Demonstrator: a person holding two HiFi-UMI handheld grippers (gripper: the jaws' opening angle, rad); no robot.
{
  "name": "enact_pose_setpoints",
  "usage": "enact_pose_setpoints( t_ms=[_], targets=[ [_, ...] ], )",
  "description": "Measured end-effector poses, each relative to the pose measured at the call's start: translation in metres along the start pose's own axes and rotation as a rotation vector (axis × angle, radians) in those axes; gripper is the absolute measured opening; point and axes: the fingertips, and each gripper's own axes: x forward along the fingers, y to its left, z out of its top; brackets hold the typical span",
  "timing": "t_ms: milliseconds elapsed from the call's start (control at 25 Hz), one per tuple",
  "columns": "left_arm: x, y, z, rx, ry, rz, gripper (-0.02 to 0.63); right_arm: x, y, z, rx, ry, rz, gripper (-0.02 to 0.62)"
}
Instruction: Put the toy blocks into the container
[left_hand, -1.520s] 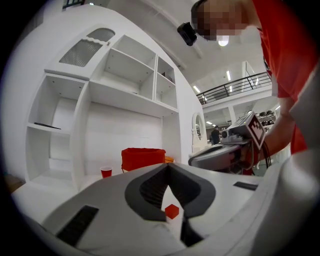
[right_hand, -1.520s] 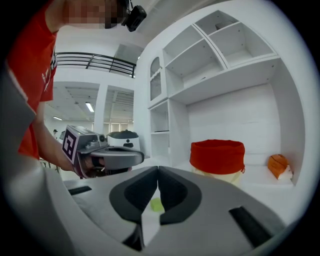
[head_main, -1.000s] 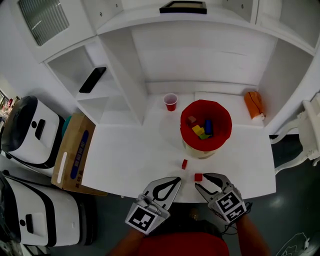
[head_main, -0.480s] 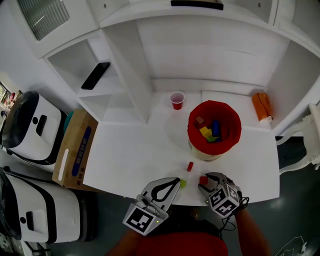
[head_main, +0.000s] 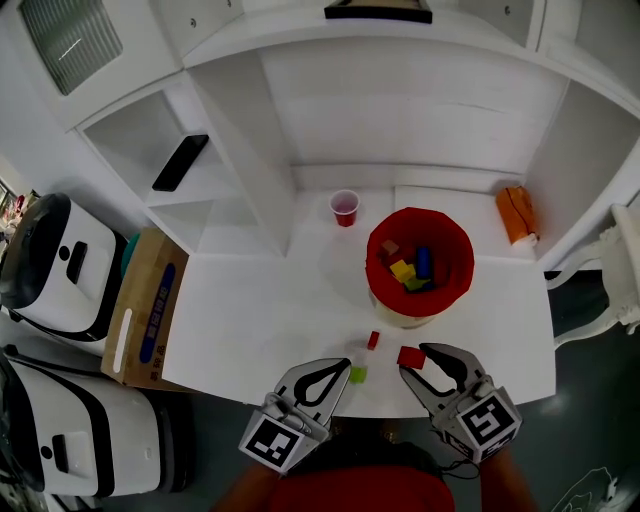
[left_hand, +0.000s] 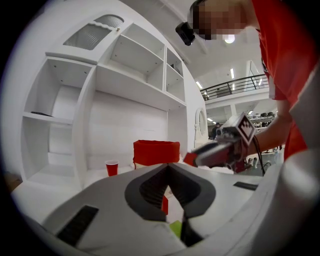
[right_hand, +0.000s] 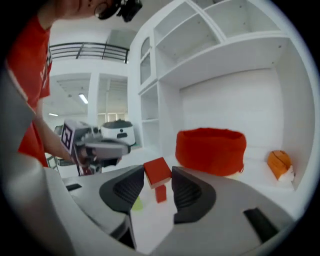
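Note:
My right gripper has a red block between its jaws and holds it off the white table; the jaws are closing on it. In the right gripper view the pads press the red block from both sides. A small red block stands on the table just ahead, and a green block lies beside the tip of my left gripper, which is shut and empty. The red container behind them holds several coloured blocks.
A red cup stands behind the container to its left, and an orange object lies at the back right. White shelves rise at the back, with a dark phone on the left one. A cardboard box and white machines sit left of the table.
The red block that lay on the table between my right gripper's jaws is now gripped and raised. The left gripper has stayed shut near the table's front edge.

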Motion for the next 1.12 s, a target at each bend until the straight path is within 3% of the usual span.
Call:
enact_pose_setpoints(
  t_ms=[120,240,480,560,680,720,880,1000,1120],
  targets=[
    [0.003,0.000,0.001,0.006,-0.006,-0.007,0.020,-0.008,-0.020,0.061,0.024,-0.140,-0.027,0.199],
    [0.008,-0.002,0.004,-0.001,-0.008,-0.013,0.020,-0.002,-0.043,0.093,0.028,-0.201,-0.060,0.199],
    [0.017,0.003,0.012,0.002,-0.024,-0.021,0.020,0.029,-0.084,0.103,0.058,-0.181,-0.140,0.202],
    [0.019,0.003,0.014,0.001,-0.025,-0.030,0.020,0.035,-0.092,0.101,0.083,-0.169,-0.149,0.236],
    [0.020,0.003,0.014,0.003,-0.018,-0.048,0.018,0.027,-0.088,0.110,0.077,-0.213,-0.149,0.232],
    [0.019,0.003,0.013,0.004,-0.010,-0.057,0.018,0.021,-0.084,0.115,0.070,-0.240,-0.148,0.217],
    [0.018,0.002,0.001,0.047,0.032,-0.112,0.020,-0.007,-0.063,0.126,0.071,-0.340,-0.141,0.023],
    [0.019,-0.003,-0.019,0.149,0.120,-0.193,0.089,-0.021,-0.040,0.124,0.088,-0.369,-0.093,0.011],
    [0.021,-0.016,-0.052,0.245,0.284,-0.291,0.175,-0.030,-0.022,0.116,0.113,-0.379,-0.065,0.011]
  ],
)
